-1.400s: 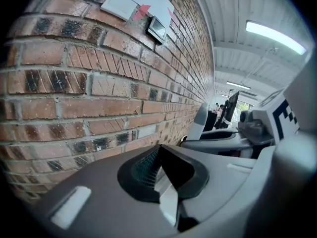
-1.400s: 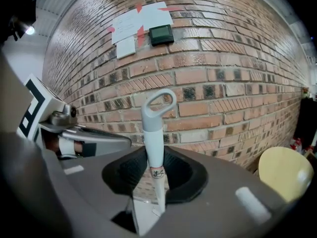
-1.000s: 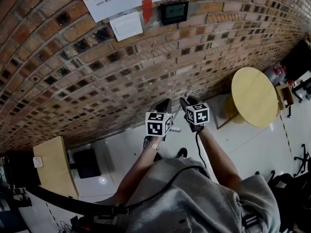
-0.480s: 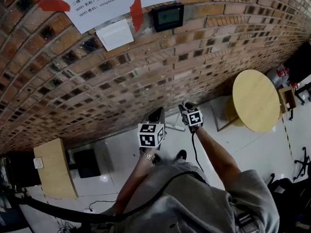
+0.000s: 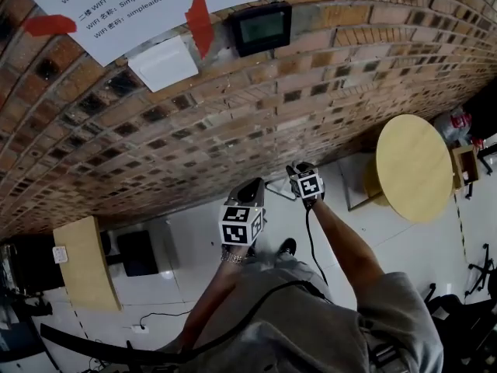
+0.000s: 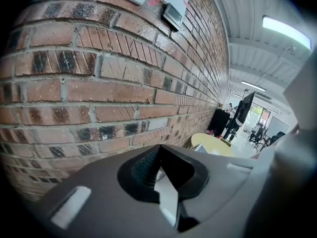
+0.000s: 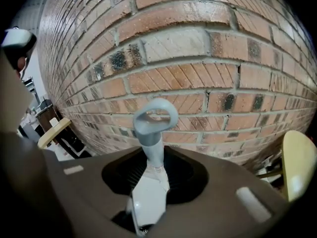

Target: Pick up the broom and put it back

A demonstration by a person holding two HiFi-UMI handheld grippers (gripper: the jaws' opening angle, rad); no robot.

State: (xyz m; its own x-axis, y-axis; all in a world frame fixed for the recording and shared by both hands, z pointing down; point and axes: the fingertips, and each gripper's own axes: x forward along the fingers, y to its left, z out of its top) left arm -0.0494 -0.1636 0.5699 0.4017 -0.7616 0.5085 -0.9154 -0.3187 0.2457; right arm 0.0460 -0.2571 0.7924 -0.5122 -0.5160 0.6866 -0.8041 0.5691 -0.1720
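Observation:
My right gripper is shut on the broom's pale grey handle. The handle's looped end sticks out past the jaws, towards the brick wall. The rest of the broom is hidden. In the head view the right gripper hangs low in front of the person, close to the wall's foot. My left gripper is beside it on the left. In the left gripper view the left gripper has its jaws together and nothing in them.
The brick wall fills the space ahead and carries taped paper notices and a small black screen. A round yellow table stands to the right. To the left are a wooden cabinet and a black box on the pale floor.
Both grippers have sunk towards the floor, the right one much further, with the broom handle still in it. The head camera has tipped, so the wall notices sit lower in view.

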